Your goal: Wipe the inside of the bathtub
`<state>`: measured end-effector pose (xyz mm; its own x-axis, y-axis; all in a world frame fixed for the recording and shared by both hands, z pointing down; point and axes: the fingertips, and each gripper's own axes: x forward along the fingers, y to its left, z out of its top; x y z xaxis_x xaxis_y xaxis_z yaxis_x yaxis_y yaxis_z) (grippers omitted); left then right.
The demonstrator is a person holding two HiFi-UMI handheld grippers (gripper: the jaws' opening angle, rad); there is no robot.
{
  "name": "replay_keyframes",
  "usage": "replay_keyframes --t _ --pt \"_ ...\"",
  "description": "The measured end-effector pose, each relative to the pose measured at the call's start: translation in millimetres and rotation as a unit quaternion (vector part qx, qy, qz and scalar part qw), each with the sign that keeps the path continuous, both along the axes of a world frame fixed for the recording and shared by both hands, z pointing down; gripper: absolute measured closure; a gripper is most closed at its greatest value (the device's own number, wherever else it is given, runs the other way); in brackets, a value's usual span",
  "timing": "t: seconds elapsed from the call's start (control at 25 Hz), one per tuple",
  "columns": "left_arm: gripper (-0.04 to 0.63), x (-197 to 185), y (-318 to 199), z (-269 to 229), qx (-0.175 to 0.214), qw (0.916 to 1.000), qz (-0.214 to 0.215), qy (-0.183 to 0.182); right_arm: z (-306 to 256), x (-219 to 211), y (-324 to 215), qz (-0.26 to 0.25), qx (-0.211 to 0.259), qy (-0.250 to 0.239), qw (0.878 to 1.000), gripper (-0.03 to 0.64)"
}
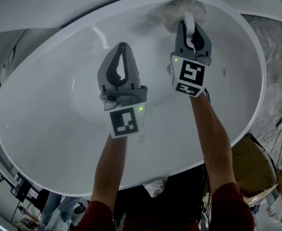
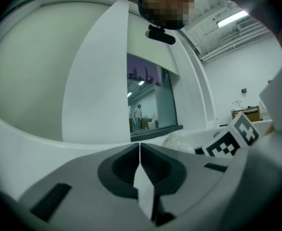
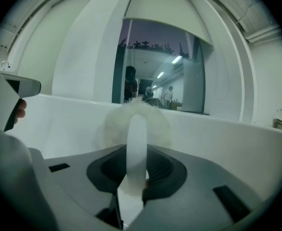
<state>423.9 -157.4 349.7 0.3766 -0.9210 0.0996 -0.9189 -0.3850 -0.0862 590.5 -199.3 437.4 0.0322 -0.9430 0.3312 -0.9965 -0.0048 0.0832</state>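
Observation:
A white oval bathtub (image 1: 40, 129) fills the head view. My left gripper (image 1: 123, 47) hovers over the middle of the tub, jaws shut with nothing between them (image 2: 139, 148). My right gripper (image 1: 189, 24) reaches to the far wall of the tub and is shut on the white handle (image 3: 137, 129) of a fluffy white wiping pad (image 1: 174, 11). The pad (image 3: 107, 124) presses against the tub's inner wall (image 3: 227, 138) just under the rim. From the left gripper view, the pad (image 2: 178, 141) and the right gripper's marker cube (image 2: 232, 136) show at the right.
Outside the tub to the right are a brown cardboard box (image 1: 249, 165), crumpled plastic sheeting (image 1: 281, 105) and loose cables. Small items lie on the floor at the lower left (image 1: 20, 189). A wall with a glass window (image 3: 155, 66) rises beyond the far rim.

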Motion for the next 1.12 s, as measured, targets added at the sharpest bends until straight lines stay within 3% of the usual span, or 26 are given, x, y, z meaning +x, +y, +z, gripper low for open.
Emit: replay_keyframes --t 0.12,0.52,0.88,1.12 --pt "0.578 -29.9 1.0 0.1 -0.004 0.9999 -0.014 0.003 -1.2 -18.1 0.1 -0.001 0.0 -0.022 1.0 0.523" --pt "0.578 -151.3 36.2 -25.9 0.002 0.997 -0.076 0.01 -31.2 -151.6 25.3 -0.062 0.008 -0.025 0.998 0.523" --pt "0.578 -364.1 92.4 -42.0 0.006 0.985 -0.172 -0.006 -44.8 -375.8 51.9 -0.15 0.009 -0.043 0.988 0.523" --pt "0.578 -526.0 142.6 -45.0 0.006 0.9715 -0.237 -0.013 -49.1 -564.4 86.2 -0.228 0.007 -0.058 0.972 0.523"
